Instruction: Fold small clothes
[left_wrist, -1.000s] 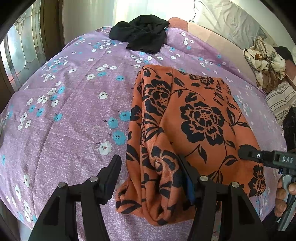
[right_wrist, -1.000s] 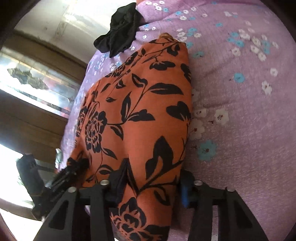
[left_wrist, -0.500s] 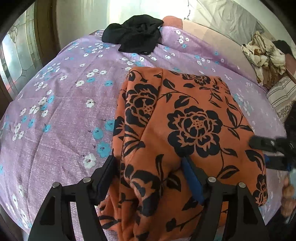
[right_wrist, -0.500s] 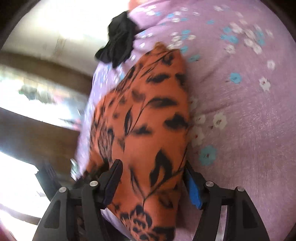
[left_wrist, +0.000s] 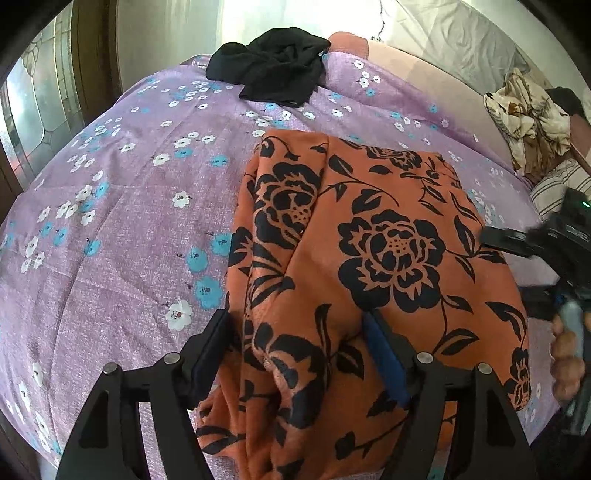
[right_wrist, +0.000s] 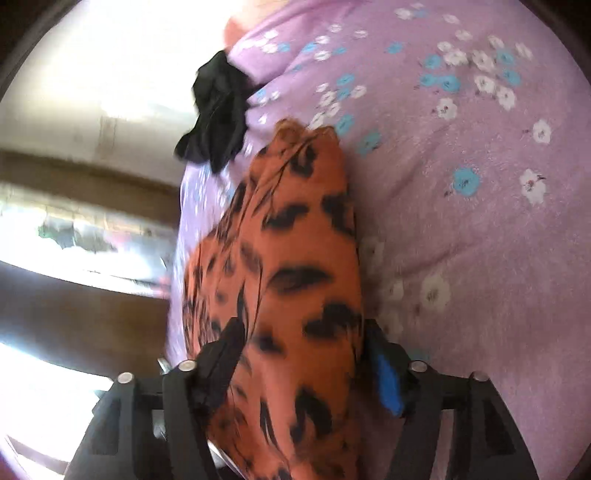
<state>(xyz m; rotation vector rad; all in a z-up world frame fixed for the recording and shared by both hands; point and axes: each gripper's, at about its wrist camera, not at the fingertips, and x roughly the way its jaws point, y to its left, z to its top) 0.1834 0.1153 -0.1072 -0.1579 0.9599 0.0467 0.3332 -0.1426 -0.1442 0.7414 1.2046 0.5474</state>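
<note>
Jaws of both the left gripper (left_wrist: 299, 343) and right gripper (right_wrist: 301, 354) spread wide, straddling but not clamping the folded orange black-flowered garment (left_wrist: 369, 266) lying on the purple floral bed (left_wrist: 122, 236).

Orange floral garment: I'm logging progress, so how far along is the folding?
Done: the orange floral garment is already doubled into a narrow stack. In hand: the left gripper and right gripper each straddle its near edge. Left: the final fold, then the crumpled black garment on the purple bedspread.

Folded orange black-flowered garment (left_wrist: 373, 266) on bedspread (left_wrist: 122, 229)
</note>
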